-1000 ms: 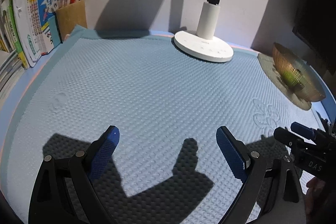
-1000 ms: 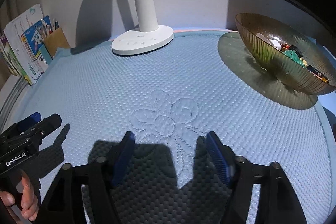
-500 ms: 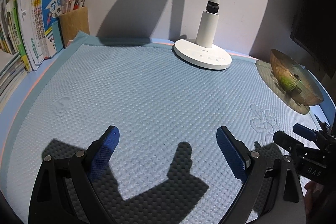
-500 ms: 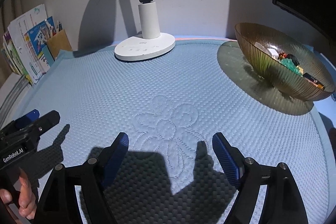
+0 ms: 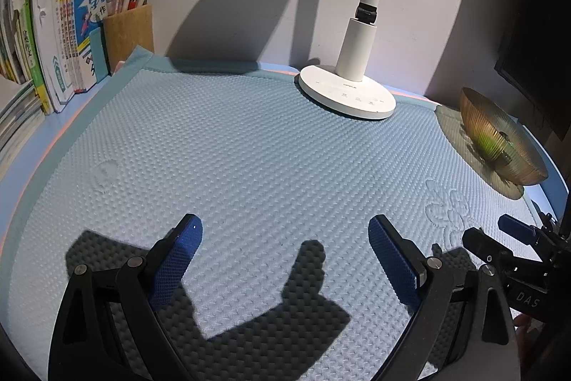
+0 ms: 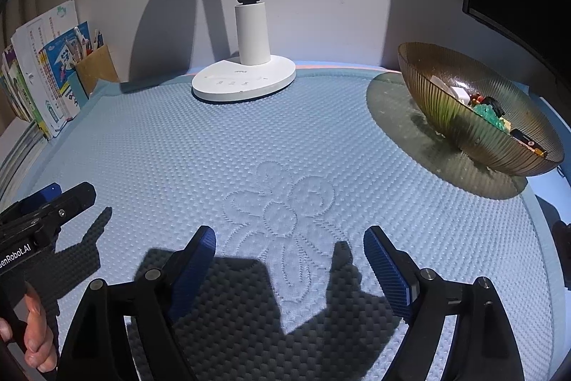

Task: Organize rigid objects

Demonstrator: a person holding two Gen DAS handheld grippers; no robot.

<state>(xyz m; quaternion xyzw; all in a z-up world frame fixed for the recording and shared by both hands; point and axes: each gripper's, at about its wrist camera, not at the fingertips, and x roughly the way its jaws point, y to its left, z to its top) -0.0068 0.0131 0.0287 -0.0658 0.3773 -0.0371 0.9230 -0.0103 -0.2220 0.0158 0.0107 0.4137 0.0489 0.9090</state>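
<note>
A ribbed amber glass bowl [image 6: 478, 116] is seen at the far right of the blue quilted mat [image 6: 285, 145], near the wall, with its shadow thrown on the mat toward the lamp. Small rigid objects [image 6: 489, 108] are gathered inside it: white pieces, a teal item, something black, and a dark flat piece with a red mark near the rim. What each one is cannot be told. In the left wrist view the same bowl [image 5: 499, 138] is seen side-on at the right edge of the mat.

A white desk lamp [image 6: 246, 77] is stood on its round base at the back of the mat, well apart from the bowl. At the back left, upright books [image 5: 60, 38] and a brown pen holder [image 5: 128, 34] filled with pens are placed just off the mat's corner.

The right gripper [image 6: 289, 241] is held above the embossed flower pattern [image 6: 282, 213]; its fingers are apart and opening, with nothing between them. The left gripper [image 5: 285, 231] is held over bare mat, its fingers wide apart and nothing between them. A hand [image 6: 32, 334] is seen on the left gripper's handle.
</note>
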